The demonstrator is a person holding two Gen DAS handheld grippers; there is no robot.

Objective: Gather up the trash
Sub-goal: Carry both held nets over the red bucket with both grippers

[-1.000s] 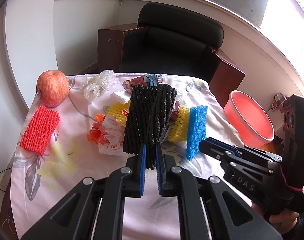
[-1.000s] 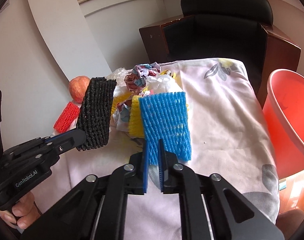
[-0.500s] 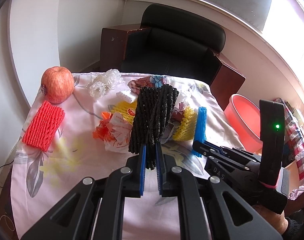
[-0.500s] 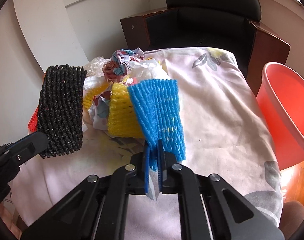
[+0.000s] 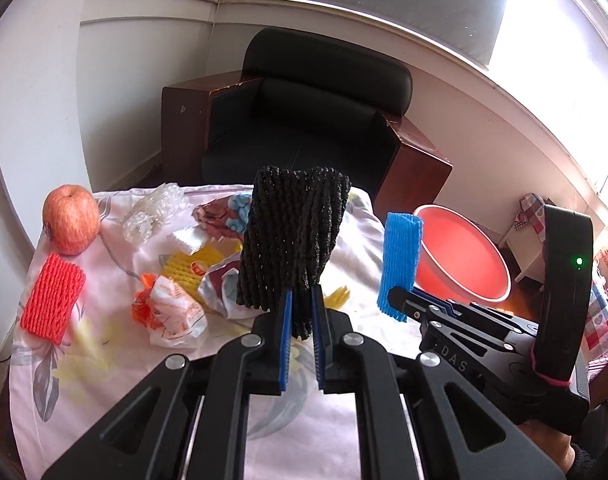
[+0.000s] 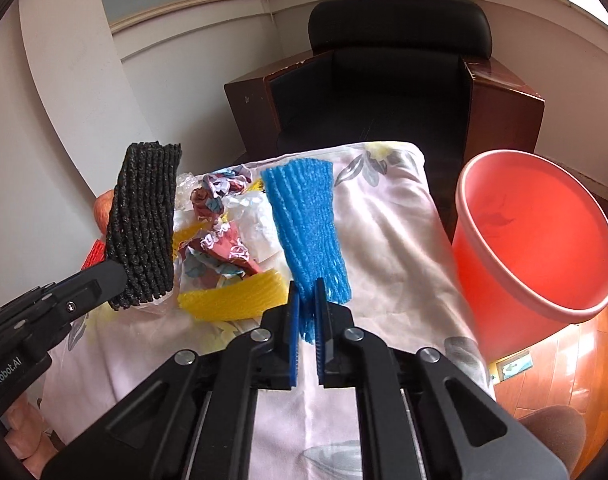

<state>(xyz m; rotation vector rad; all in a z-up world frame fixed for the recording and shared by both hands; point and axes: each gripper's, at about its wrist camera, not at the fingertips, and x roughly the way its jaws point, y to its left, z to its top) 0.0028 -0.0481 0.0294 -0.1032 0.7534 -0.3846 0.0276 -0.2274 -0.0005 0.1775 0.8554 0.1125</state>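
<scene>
My left gripper (image 5: 301, 312) is shut on a black foam net (image 5: 294, 236) and holds it upright above the table; it also shows in the right wrist view (image 6: 144, 224). My right gripper (image 6: 307, 308) is shut on a blue foam net (image 6: 308, 228), lifted above the cloth; it also shows in the left wrist view (image 5: 398, 264). A red bucket (image 6: 540, 240) stands on the floor right of the table (image 5: 460, 256). On the cloth lie a yellow net (image 6: 232, 300), crumpled wrappers (image 5: 172, 308) and a red net (image 5: 52, 296).
An apple (image 5: 70, 218) sits at the far left of the table. Clear plastic film (image 5: 152, 208) lies at the back. A black armchair (image 5: 304, 120) stands behind the table. The floral tablecloth (image 6: 388, 240) covers the table.
Both grippers have risen with their nets. The blue net has lifted off the yellow net and moved right, toward the bucket. The black net is higher above the pile.
</scene>
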